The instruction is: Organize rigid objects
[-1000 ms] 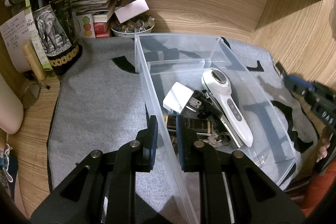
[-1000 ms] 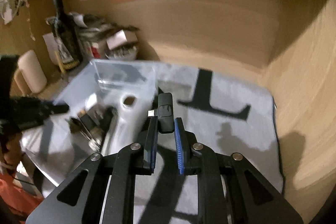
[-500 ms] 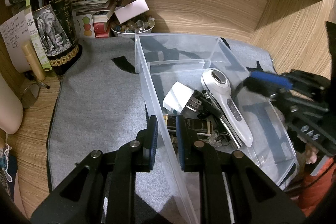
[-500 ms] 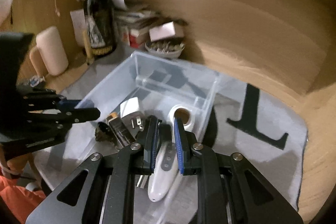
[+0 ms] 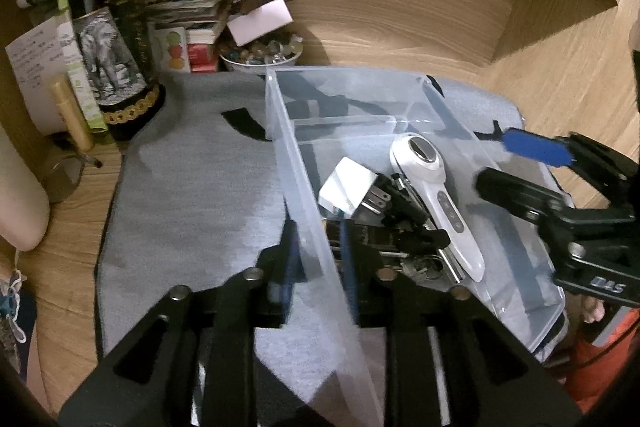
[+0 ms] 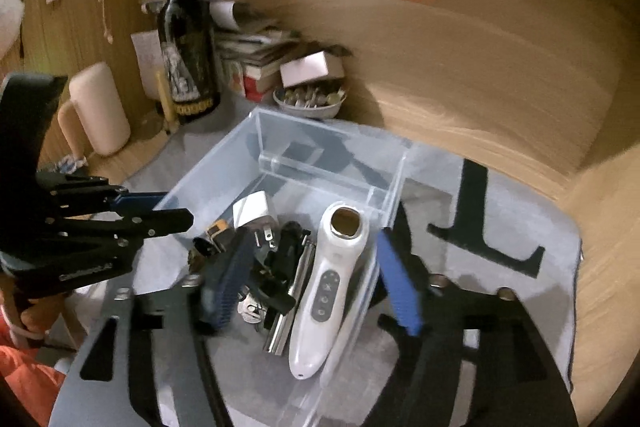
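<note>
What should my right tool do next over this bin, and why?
Probably lift the right tool straight up and back. It is wide open and holds nothing, and its fingers straddle the right wall of the clear bin, one of them inside beside the white handheld device. Rising first should avoid snagging that wall.

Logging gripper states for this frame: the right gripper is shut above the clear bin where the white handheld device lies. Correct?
Not quite. The right gripper is open, its blue-padded fingers spread wide, as the right wrist view shows. It is above the clear bin, where the white handheld device lies.
</note>
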### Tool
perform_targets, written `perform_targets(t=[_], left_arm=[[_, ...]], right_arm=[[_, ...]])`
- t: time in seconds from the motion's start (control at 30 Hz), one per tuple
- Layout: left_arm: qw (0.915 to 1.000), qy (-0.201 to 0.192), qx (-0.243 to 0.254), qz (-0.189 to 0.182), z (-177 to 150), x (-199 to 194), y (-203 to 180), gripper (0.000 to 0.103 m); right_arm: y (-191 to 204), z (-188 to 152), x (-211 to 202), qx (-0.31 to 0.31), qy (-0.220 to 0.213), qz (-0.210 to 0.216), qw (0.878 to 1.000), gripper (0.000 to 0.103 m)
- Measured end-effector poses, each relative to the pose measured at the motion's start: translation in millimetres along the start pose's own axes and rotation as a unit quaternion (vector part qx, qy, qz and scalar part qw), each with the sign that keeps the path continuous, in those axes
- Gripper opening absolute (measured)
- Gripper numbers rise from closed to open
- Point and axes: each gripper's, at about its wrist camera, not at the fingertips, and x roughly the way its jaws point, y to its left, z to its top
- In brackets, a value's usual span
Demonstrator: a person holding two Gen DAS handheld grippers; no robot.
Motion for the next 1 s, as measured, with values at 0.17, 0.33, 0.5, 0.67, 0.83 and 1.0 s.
perform_targets(t=[0.17,0.33,0.5,0.67,0.83,1.0], left_arm=[[0.9988,-0.043,-0.011,0.021,1.2,-21.4,1.5,0.070],[0.9952,-0.092,0.005,0.032,0.1,-47.5,-11.1,0.087],[0.9857,-0.161,0.027,0.041,-5.7,-78.3,-30.4,0.094],[0.9740,-0.219,0.040,0.040,-13.2,-107.9,-47.8,0.102],[0.9642,-0.257,0.052,0.038,-25.0,-131.9,-63.6,0.103],[0.9552,-0.285,0.067,0.041,-36.7,-148.5,-78.5,0.103]], right_arm=[[-5.3,-0.1,-22.2,0.016,-0.030,-0.010,0.999,0.083],[-7.7,-5.7,-46.2,0.035,-0.066,-0.029,0.997,0.096],[-6.9,-15.8,-78.0,0.041,-0.114,-0.063,0.991,0.103],[-7.5,-23.3,-104.6,0.049,-0.149,-0.076,0.985,0.103],[-8.0,-31.6,-129.6,0.058,-0.185,-0.079,0.978,0.103],[-5.8,-38.1,-145.9,0.055,-0.206,-0.079,0.974,0.103]])
